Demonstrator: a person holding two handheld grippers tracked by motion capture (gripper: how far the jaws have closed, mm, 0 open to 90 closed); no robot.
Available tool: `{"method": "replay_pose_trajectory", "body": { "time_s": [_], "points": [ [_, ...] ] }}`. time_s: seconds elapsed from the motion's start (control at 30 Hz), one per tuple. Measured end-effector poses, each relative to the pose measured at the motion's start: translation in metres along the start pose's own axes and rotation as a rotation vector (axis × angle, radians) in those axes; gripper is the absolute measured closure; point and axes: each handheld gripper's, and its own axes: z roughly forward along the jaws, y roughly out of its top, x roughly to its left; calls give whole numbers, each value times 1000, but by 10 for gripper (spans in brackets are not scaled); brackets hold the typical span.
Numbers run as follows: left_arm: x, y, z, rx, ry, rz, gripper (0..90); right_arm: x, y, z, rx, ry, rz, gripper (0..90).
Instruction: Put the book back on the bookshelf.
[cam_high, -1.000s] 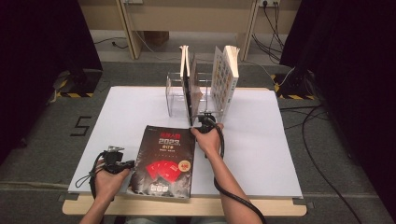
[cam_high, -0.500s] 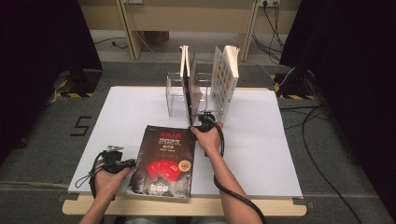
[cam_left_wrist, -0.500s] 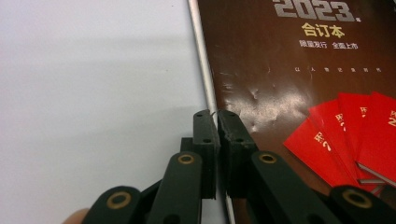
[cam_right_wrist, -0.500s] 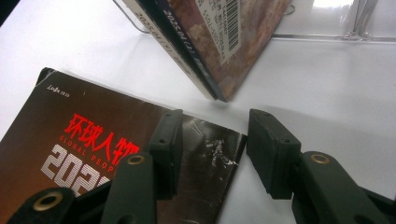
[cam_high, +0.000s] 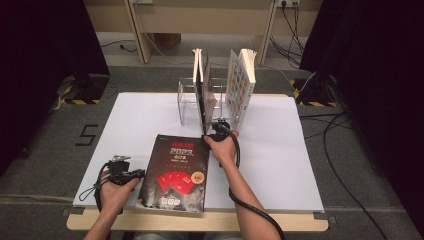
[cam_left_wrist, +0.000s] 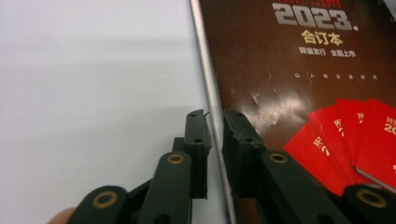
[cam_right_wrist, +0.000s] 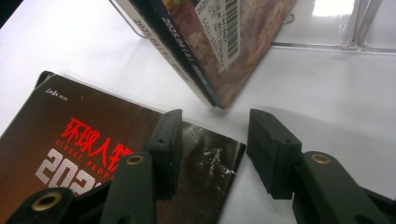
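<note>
Between the slightly parted jaws of the left gripper (cam_left_wrist: 214, 140), just opening: the pale page edge of a dark, glossy book (cam_high: 176, 172), red fan and "2023" on its cover, flat near the table (cam_high: 125, 120) front. Over its far corner, right gripper (cam_right_wrist: 212, 147), wide apart, gripping nothing.

White table with book and rack

The white table (cam_high: 125, 125) carries a dark book (cam_high: 176, 172) lying flat near its front edge and a clear rack (cam_high: 192, 102) of upright books (cam_high: 240, 85) behind it.
</note>
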Motion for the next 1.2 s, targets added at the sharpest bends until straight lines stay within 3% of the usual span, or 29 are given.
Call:
{"method": "replay_pose_trajectory", "body": {
  "time_s": [0.07,0.23,0.43,0.5,0.87,1.2],
  "points": [
    [0,0,-1,-11,-3,-6,729,0,0,0,-2,4,20,560],
    [1,0,1,-10,-13,-11,661,-1,0,1,-9,2,3,560],
    [2,1,1,-17,-39,-27,644,-1,-1,1,-9,3,-4,572],
    [2,3,-2,-30,-58,-42,637,-1,-1,1,-11,6,0,581],
    [-1,6,-11,-139,-25,-50,580,-2,-2,1,-13,10,-3,577],
    [-4,-1,6,-10,-46,-26,537,-1,0,1,-4,11,1,556]
  ]
}}
